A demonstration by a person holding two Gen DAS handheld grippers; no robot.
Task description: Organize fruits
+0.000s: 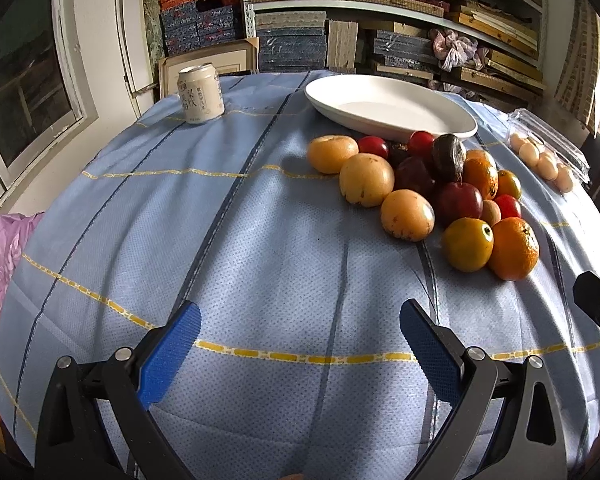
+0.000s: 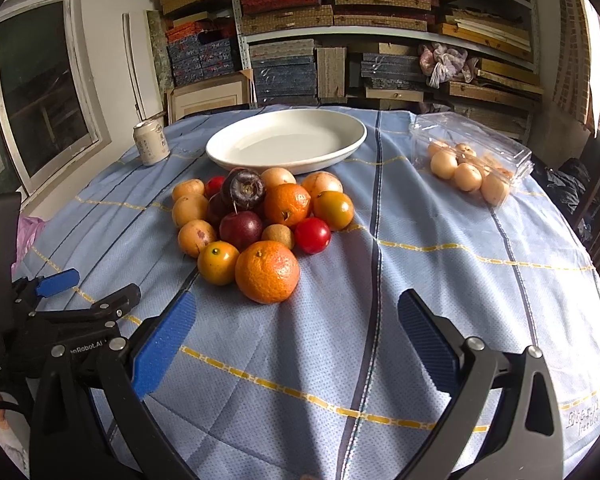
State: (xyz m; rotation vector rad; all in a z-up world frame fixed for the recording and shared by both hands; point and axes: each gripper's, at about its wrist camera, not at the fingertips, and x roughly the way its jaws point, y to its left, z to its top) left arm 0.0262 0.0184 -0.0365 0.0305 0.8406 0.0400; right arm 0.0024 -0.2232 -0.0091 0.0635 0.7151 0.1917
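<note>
The left gripper [image 2: 88,300], beside the right one, reads "enRobot.AI". The can [image 1: 201,93] far ahead carries Chinese characters, too small to make out. The tablecloth [image 2: 588,416] bears a blurred mark.

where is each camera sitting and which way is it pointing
Left wrist: on the left hand-held gripper, low over the tablecloth, facing the shelves; fruit pile ahead-right; own open blue fingers show.
Right wrist: on the right hand-held gripper, facing likewise; pile nearly straight ahead; own open fingers show.
Shared: white dish, drink can.
</note>
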